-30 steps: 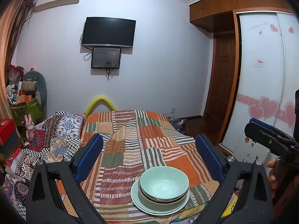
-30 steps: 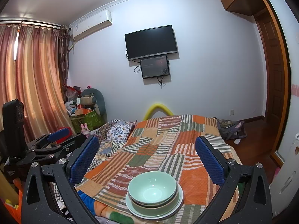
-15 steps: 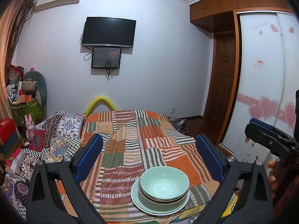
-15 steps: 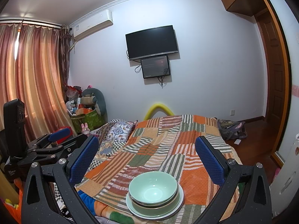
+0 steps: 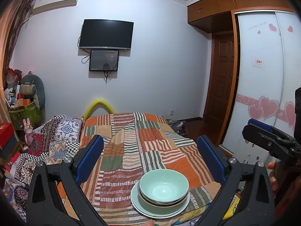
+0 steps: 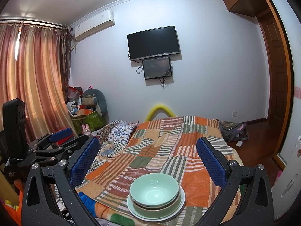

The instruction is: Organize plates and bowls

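A pale green bowl (image 5: pixel 164 186) sits on top of a stack of bowls on a pale green plate (image 5: pixel 143 207), near the front edge of the patchwork bedspread (image 5: pixel 131 143). The same bowl (image 6: pixel 154 189) and plate (image 6: pixel 169 214) show in the right wrist view. My left gripper (image 5: pixel 150 156) is open and empty, held above and behind the stack. My right gripper (image 6: pixel 148 156) is open and empty too, also above the stack. Each gripper shows at the side of the other's view: the right one (image 5: pixel 267 137), the left one (image 6: pixel 54 143).
A patterned quilt (image 5: pixel 47 143) lies left of the bedspread. A green bin of toys (image 6: pixel 88 120) stands by the curtains (image 6: pixel 32 86). A TV (image 5: pixel 106 34) hangs on the far wall. A wardrobe (image 5: pixel 263 86) and wooden door (image 5: pixel 222 79) are on the right.
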